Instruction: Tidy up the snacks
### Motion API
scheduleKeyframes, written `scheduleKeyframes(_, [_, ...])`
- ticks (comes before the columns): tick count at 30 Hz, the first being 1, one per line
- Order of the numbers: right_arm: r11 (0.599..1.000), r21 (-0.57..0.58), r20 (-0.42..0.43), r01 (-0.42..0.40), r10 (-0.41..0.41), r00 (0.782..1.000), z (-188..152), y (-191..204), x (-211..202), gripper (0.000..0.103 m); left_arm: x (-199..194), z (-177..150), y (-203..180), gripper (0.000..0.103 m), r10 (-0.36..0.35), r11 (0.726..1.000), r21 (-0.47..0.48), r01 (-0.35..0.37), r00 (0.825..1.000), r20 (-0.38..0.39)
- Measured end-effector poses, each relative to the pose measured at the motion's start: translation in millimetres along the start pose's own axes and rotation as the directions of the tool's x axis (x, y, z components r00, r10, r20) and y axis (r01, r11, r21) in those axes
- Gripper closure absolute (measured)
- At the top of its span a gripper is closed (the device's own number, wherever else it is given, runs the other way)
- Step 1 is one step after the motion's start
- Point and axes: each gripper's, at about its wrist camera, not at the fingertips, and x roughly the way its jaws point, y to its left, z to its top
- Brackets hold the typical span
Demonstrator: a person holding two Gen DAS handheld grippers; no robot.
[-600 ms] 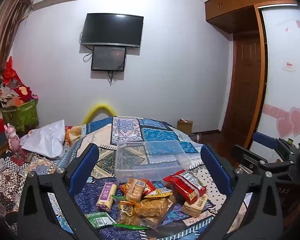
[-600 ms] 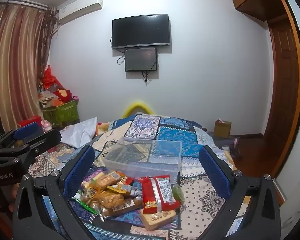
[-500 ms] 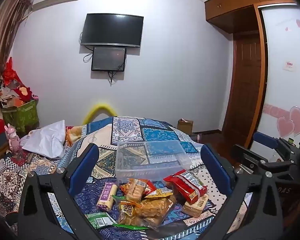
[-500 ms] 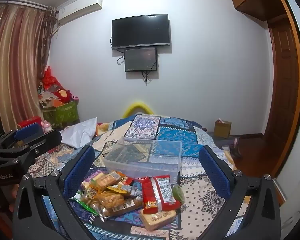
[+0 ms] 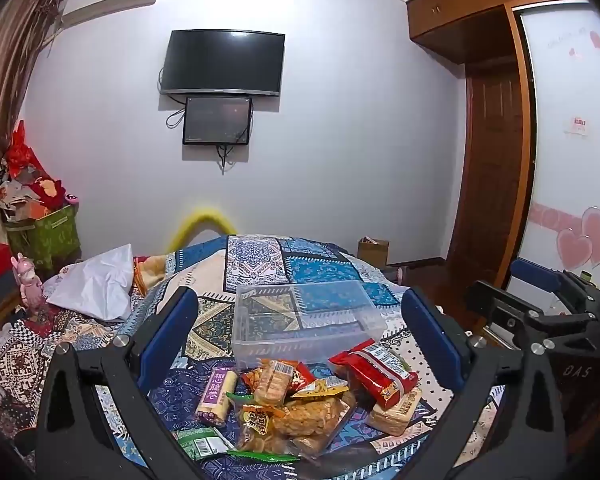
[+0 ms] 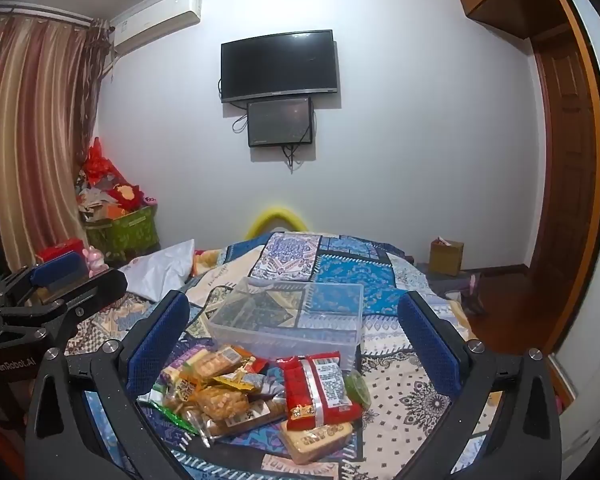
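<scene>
fingers (image 5: 168, 332) spread wide w/ mixed snack packets (image 5: 300, 400) heaped before clear bin (image 5: 304, 320).

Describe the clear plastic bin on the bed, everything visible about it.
The clear plastic bin is a shallow, lidless rectangular tub with a flared rim and faint ribbing. It looks empty; the quilt shows through it. It sits upright on the quilt just behind the snack pile, whose nearest packets reach its front wall. Neither gripper touches it.
</scene>
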Motion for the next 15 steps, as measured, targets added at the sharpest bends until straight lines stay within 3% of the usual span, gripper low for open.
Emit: scheduleKeyframes(15, [1.0,0.005,0.013,-0.009,0.009,1.0,3.4,-1.9,-2.9,0.0,0.8,0.0,-0.8,0.0,0.0,1.0,0.007,0.0,1.0,0.007])
